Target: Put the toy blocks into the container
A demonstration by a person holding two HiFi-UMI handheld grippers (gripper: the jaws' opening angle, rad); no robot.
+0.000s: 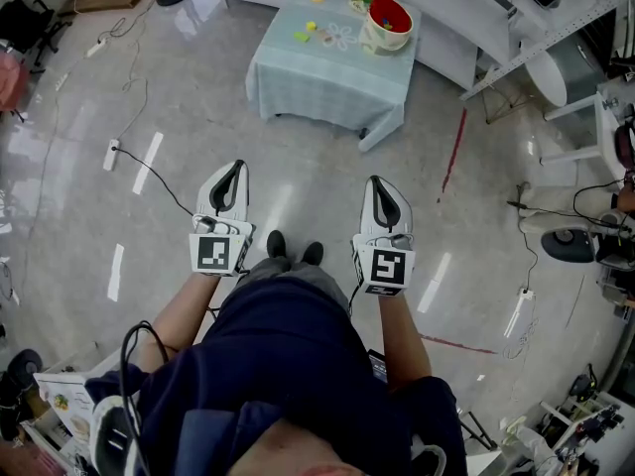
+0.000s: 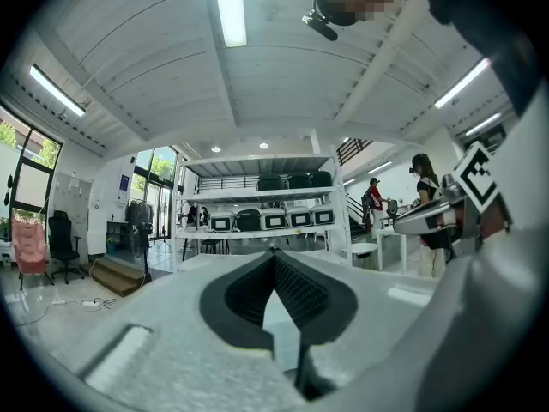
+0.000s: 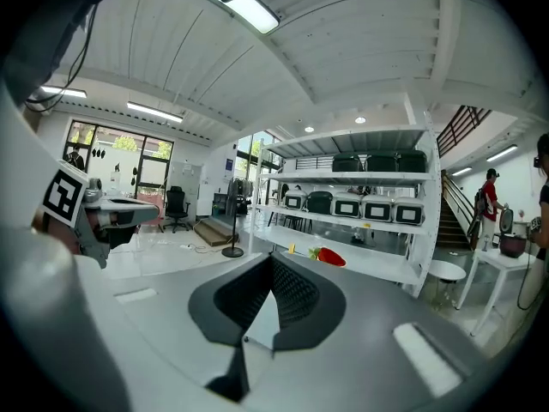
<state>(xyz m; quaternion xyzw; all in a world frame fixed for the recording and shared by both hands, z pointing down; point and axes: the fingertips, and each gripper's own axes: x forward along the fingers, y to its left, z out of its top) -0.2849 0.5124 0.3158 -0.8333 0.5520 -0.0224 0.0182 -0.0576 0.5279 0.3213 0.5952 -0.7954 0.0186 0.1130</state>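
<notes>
i am holding left gripper (image 1: 236, 169) and right gripper (image 1: 376, 182) pinched together, empty; toy blocks (image 1: 302, 36) are lying outside the distant container (image 1: 389, 20).

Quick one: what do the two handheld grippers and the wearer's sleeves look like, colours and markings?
The left gripper and right gripper are white tapered shells with black ribbed tongs. Each carries a white cube with black square markers. A thin black cable trails from the right one. Sleeves are dark navy, short.
</notes>
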